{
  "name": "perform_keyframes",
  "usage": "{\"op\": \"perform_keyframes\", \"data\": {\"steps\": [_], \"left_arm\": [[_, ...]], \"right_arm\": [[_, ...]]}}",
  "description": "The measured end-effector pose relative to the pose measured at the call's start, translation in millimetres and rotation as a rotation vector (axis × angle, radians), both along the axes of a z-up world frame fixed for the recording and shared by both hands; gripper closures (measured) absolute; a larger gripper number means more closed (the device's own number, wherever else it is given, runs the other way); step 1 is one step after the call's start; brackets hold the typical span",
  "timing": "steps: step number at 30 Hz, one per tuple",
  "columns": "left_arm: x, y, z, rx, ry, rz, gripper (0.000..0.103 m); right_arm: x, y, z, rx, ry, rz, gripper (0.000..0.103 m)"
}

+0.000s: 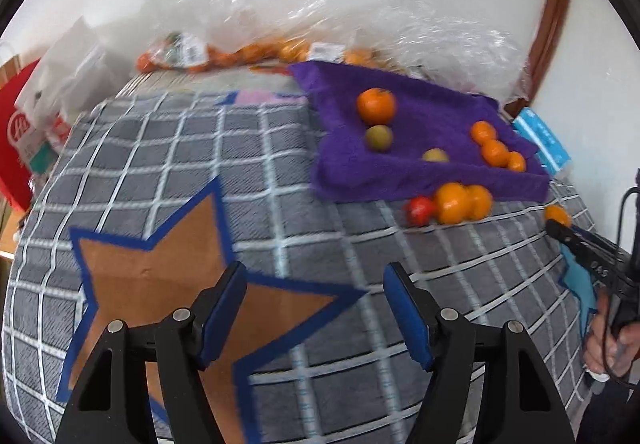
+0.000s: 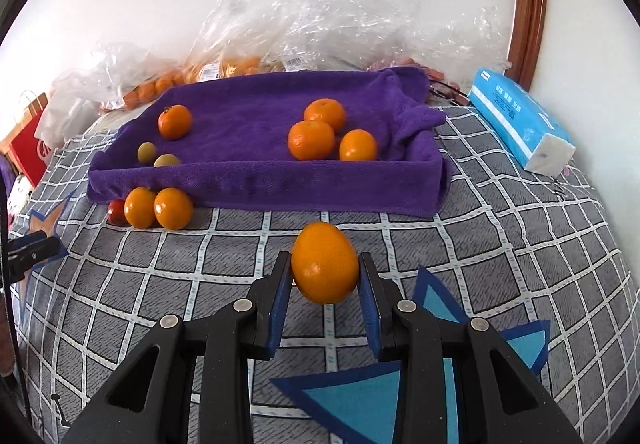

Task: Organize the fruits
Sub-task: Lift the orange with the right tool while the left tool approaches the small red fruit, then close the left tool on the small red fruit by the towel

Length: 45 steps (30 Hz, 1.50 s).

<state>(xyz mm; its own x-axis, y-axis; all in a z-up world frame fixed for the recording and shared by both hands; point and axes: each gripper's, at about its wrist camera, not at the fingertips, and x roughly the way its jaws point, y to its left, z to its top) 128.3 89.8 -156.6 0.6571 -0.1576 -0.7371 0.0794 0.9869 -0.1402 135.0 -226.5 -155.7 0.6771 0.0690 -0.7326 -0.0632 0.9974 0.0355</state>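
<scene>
The right gripper [image 2: 325,276] is clamped on an orange [image 2: 325,263], with one blue pad pressing each side of the fruit, and it holds the fruit above the grey checked cloth [image 2: 500,244]. Just below and to the right of this gripper a light blue star [image 2: 360,400] lies on the cloth. Ahead of the gripper stands a tray covered with a purple towel [image 2: 260,184]; inside are three oranges [image 2: 311,139] close together on the right, one orange [image 2: 174,121] on the left, and two small green fruits [image 2: 146,151]. Outside the tray, touching its front left wall, are two oranges [image 2: 173,208] and a red fruit [image 2: 117,211]. Far right lies a blue tissue pack [image 2: 520,120]. The left gripper [image 1: 316,308] is spread wide with nothing between its pads, above an orange star [image 1: 160,284].
</scene>
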Motion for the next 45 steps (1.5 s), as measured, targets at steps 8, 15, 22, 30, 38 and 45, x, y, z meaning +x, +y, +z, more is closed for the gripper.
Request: {"op": "perform_keyframes", "data": {"steps": [8, 15, 22, 30, 38, 45], "left_arm": [[29, -61, -2, 0.128, -0.017, -0.162, 0.054], [49, -76, -13, 0.140, 0.025, -0.216, 0.068], [58, -82, -15, 0.160, 0.016, -0.239, 0.069], [62, -76, -14, 0.084, 0.020, -0.261, 0.081], [52, -60, -9, -0.022, -0.014, -0.256, 0.081], [45, -58, 0, -0.033, -0.058, -0.244, 0.081]], "right_arm": [[0, -11, -5, 0.061, -0.026, -0.014, 0.070], [-1, -18, -4, 0.114, -0.032, -0.020, 0.070], [1, -17, -5, 0.104, -0.024, -0.015, 0.070], [2, -18, -6, 0.106, -0.018, -0.014, 0.070], [0, -19, -4, 0.123, -0.031, -0.014, 0.070], [-5, -21, 0, 0.118, -0.059, -0.035, 0.070]]}}
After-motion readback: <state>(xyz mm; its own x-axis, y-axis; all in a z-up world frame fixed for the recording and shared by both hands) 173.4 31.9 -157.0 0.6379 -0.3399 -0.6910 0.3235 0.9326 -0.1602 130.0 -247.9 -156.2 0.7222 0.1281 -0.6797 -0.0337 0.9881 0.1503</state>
